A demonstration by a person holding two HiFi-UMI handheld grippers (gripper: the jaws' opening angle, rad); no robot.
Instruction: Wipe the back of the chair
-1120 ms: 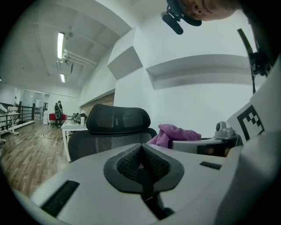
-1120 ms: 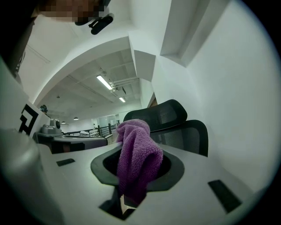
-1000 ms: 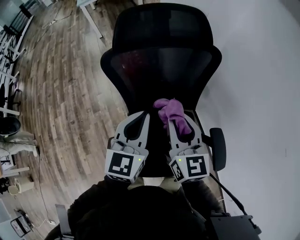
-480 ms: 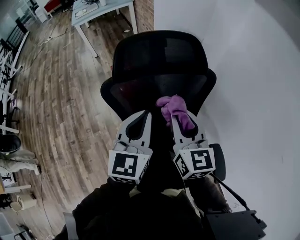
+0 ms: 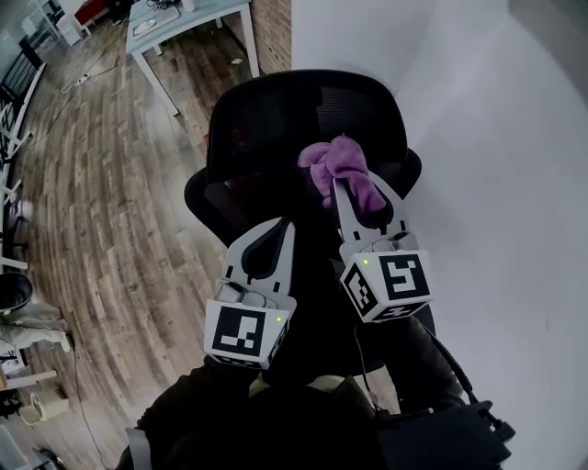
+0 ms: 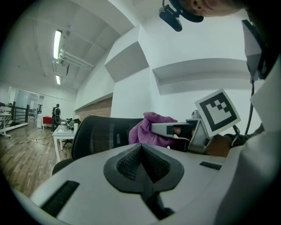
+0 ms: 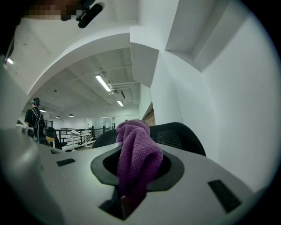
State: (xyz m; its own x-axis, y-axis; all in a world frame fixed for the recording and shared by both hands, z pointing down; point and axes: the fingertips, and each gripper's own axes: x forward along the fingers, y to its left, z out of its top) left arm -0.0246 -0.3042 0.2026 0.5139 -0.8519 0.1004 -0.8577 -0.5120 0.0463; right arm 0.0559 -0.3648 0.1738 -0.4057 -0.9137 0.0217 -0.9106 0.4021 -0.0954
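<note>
Head view shows your right gripper (image 5: 360, 191) in the middle of the frame, a bit above your left gripper (image 5: 281, 226). Your right gripper is pinching a purple cloth (image 5: 338, 167). The cloth bunches up past the tips and sits over the top part of the black chair (image 5: 266, 119) in the picture. You cannot tell from here if the cloth is touching the chair's mesh back.

Your left gripper is lower down and to the left, over the dark lower part of the chair back. A wood floor (image 5: 101, 184) fills the left side of the frame, a white wall (image 5: 496, 184) fills the right side, and a desk (image 5: 179, 20) stands at the upper left.

In the right gripper view, your right gripper (image 7: 131, 176) squeezes the purple cloth (image 7: 138, 160) in the middle, and the cloth sticks up in a soft lump. The chair (image 7: 178, 136) curves behind it.

In the left gripper view, your left gripper (image 6: 142, 148) has its two sides pressed together with nothing between them. Past it you see the chair (image 6: 99, 136), and the cloth (image 6: 147, 129) held by your right gripper (image 6: 169, 128) near the chair's top edge.
</note>
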